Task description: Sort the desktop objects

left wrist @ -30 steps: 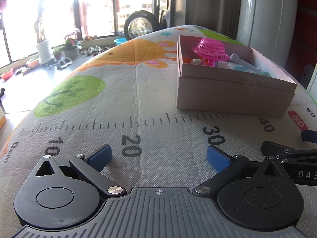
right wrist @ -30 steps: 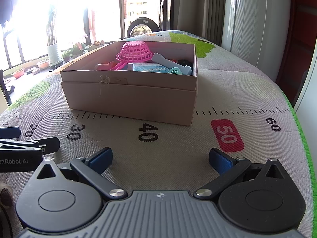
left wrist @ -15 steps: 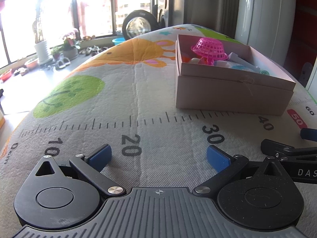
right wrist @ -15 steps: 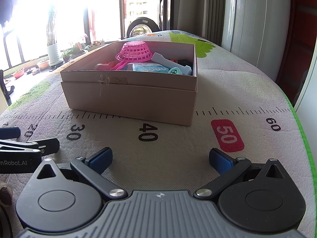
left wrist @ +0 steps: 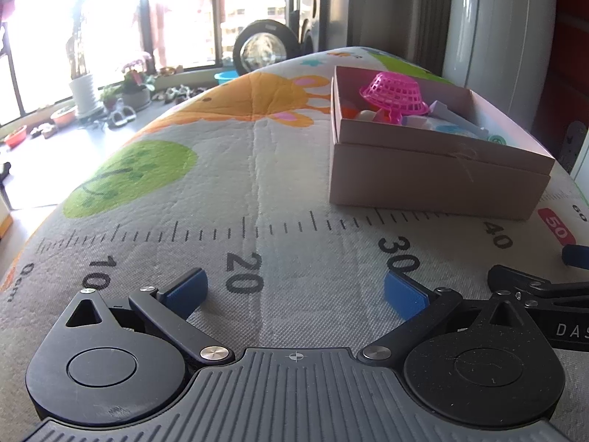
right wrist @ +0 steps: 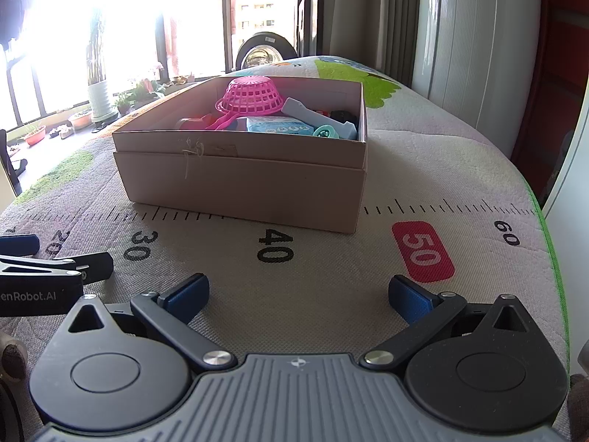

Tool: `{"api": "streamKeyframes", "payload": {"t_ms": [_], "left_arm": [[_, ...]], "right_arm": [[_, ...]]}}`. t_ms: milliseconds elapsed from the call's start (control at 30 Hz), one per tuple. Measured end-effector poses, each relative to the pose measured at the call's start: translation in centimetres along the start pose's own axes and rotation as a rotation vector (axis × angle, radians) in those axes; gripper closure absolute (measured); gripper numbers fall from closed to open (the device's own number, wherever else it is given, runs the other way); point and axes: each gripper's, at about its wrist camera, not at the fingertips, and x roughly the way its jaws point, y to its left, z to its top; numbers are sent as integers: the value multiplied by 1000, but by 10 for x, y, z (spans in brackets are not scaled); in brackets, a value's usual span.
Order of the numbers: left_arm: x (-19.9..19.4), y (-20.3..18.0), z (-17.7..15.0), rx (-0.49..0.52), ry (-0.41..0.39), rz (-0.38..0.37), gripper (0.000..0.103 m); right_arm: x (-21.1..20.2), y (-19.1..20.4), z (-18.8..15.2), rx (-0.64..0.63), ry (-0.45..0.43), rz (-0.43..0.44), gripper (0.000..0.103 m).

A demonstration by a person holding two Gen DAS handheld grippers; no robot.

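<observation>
- Mat [right wrist: 423, 191]: printed ruler surface, bare of loose items in view; sorting appears complete.
- Cardboard box [right wrist: 243, 188]: far centre, holding pink basket [right wrist: 250, 97] and other objects.
- Left gripper [left wrist: 294, 291], right gripper [right wrist: 296, 293]: near edge, both released, empty; next move likely retreat.

a pale cardboard box [right wrist: 243, 180] sits open-topped on the printed mat, just behind the ruler marks between 30 and 40. inside, a pink plastic mesh basket [right wrist: 250, 96] lies upside down on the heap, beside a light blue packet [right wrist: 278, 125], a white-blue flat piece [right wrist: 300, 108], a teal round item [right wrist: 324, 133] and something orange-red [right wrist: 193, 123]. from the left wrist view the box [left wrist: 434, 180] stands right of centre, the basket [left wrist: 394, 94] poking above its rim.
</observation>
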Motion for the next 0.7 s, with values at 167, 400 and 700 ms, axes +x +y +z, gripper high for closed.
{"api": "streamKeyframes", "payload": {"t_ms": [167, 400, 700], "left_arm": [[-1, 1, -1, 6, 1, -9, 0], [-6, 9, -2, 9, 12, -59, 0], [-5, 2, -2, 34, 12, -31, 0]], "right_arm": [[-1, 1, 0, 0, 0, 0, 0], [-1, 0, 0, 0, 0, 0, 0], [0, 0, 0, 1, 0, 1, 0]]}}
